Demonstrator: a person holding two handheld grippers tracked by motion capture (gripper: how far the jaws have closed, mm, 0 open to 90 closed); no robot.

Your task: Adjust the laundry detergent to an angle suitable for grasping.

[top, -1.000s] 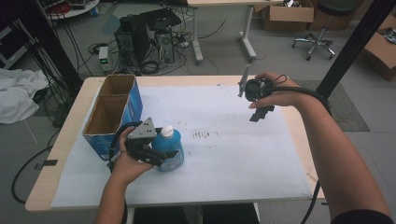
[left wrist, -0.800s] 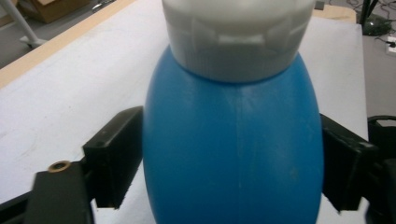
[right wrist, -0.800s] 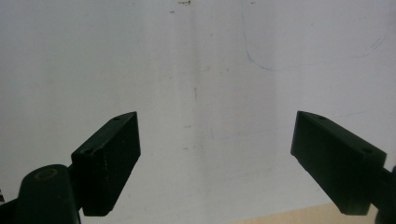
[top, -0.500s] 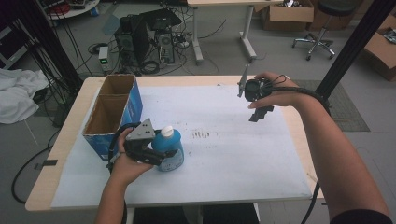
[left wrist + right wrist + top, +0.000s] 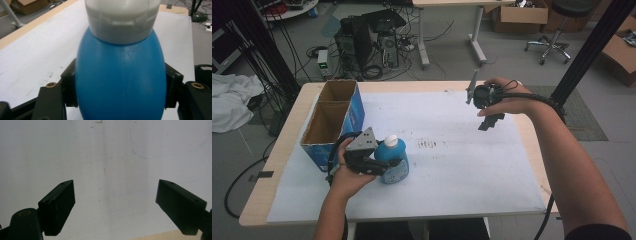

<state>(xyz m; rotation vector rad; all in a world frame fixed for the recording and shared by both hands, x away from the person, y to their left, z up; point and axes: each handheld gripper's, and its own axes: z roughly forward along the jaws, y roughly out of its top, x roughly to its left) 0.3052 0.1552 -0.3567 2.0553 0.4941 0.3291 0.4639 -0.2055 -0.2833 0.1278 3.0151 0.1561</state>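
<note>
**Left tongs clamped on blue bottle; right tongs wide over bare sheet**

Obs. 1: The blue bottle (image 5: 393, 162) with its white cap (image 5: 390, 141) stands upright on the white sheet (image 5: 462, 165) that covers the table (image 5: 277, 195), at the near left, just beside the near corner of the open cardboard box (image 5: 332, 122).

Obs. 2: The left gripper (image 5: 379, 165) comes at the bottle from the person's side. Its jaws have just been closing, with the bottle between them. In the left gripper view the two black pads (image 5: 70, 86) press against the widest part of the blue body (image 5: 121, 85), one on each flank, below the cap. The left hand (image 5: 347, 172) wraps the gripper's body.

Obs. 3: The right gripper (image 5: 489, 121) is held by the right hand (image 5: 507, 97) above the far right part of the sheet, well apart from the bottle. In the right gripper view its jaws stand wide, nothing between them, with scuffed white sheet beneath.

Obs. 4: The box has two compartments; what they contain, if anything, cannot be told.
</note>
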